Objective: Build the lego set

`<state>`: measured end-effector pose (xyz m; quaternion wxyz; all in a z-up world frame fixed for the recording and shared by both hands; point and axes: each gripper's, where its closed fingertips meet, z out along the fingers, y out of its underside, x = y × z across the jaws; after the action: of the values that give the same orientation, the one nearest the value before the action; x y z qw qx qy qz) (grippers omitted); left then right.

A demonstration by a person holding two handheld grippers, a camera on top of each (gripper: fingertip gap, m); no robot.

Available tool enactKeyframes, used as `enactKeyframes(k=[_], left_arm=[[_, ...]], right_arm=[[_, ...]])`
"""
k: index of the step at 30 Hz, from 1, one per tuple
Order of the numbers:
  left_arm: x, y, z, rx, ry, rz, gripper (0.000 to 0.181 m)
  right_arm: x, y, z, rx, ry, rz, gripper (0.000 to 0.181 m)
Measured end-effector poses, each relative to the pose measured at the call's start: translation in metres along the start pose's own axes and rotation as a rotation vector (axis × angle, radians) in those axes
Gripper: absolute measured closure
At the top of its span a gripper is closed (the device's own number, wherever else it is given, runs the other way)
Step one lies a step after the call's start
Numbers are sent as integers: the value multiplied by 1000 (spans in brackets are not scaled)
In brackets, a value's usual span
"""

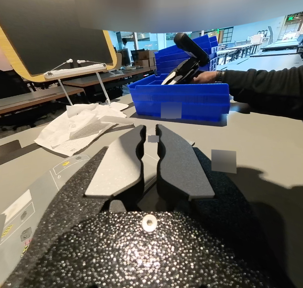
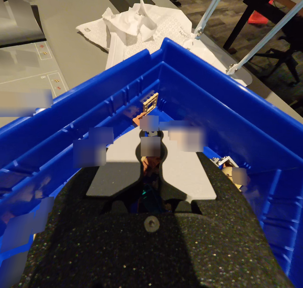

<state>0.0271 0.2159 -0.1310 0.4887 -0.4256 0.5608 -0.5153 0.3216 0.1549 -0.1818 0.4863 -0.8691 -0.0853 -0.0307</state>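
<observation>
Inside the blue bin on the bench, where the lego pieces lie in the far corner, my right tool seems nearly together on a small piece I cannot identify, so I lift slowly, while my left tool waits slightly apart, empty.

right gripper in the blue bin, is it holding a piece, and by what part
Cannot be told. The right gripper is down inside the blue bin among loose lego pieces, its fingers nearly together, but blur patches hide the tips.
</observation>
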Motion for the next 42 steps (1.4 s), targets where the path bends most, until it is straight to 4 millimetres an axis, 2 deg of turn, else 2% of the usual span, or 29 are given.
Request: enactKeyframes(k=[7,11,14,20,26,42], left_arm=[[-2,0,0,-1,-6,-9,170],[-2,1,1,-7,-5,-19,170],[-4,0,1,-3,-3,-35,169],[-5,0,1,2,5,-53,169],[-3,1,3,-9,15,-35,169],[-2,1,2,-5,21,-39,169]], right_arm=[[16,-13,-9,86,84,33,168],[25,-40,-30,215,134,55,168],[28,-49,-43,197,138,69,168],[40,-40,-61,46,191,41,167],[47,-35,-64,43,191,84,167],[55,-37,-71,63,225,117,167]])
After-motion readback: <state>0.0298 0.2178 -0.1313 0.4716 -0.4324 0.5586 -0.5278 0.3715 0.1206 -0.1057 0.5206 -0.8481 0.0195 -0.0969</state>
